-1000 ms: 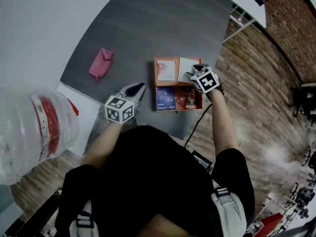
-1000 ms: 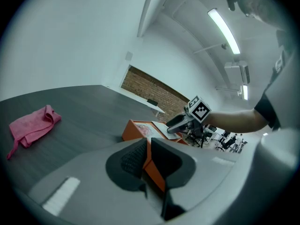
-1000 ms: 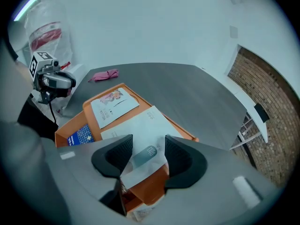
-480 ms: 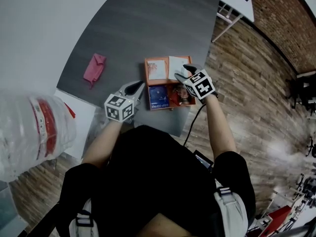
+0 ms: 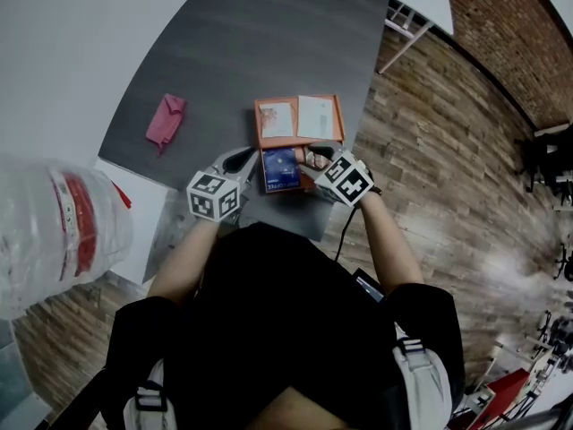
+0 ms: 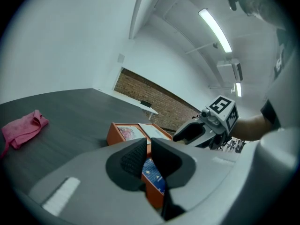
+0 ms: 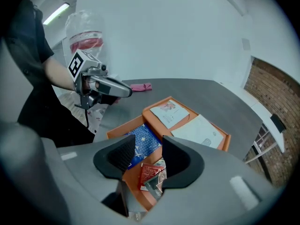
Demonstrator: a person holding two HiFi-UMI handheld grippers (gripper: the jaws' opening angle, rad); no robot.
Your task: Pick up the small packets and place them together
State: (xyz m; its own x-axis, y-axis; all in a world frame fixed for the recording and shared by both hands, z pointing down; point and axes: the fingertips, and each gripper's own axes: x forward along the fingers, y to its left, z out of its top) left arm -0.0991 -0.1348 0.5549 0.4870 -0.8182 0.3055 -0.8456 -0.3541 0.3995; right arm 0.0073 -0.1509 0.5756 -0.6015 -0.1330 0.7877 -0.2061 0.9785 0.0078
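Counter [image 5: 224, 52] bears one four-section tray [image 5: 257, 125], one cloth [image 5: 166, 119]. Left tool [image 6: 148, 144] nearly closed, empty; right tool [image 7: 149, 144] apart, lately closing, empty.

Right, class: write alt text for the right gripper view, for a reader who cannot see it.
The right gripper, its empty tongs open but just narrowed, hovers over red packets in an orange tray on a grey table. A blue packet and two pale packets fill its other compartments; the left gripper and a pink cloth show beyond.
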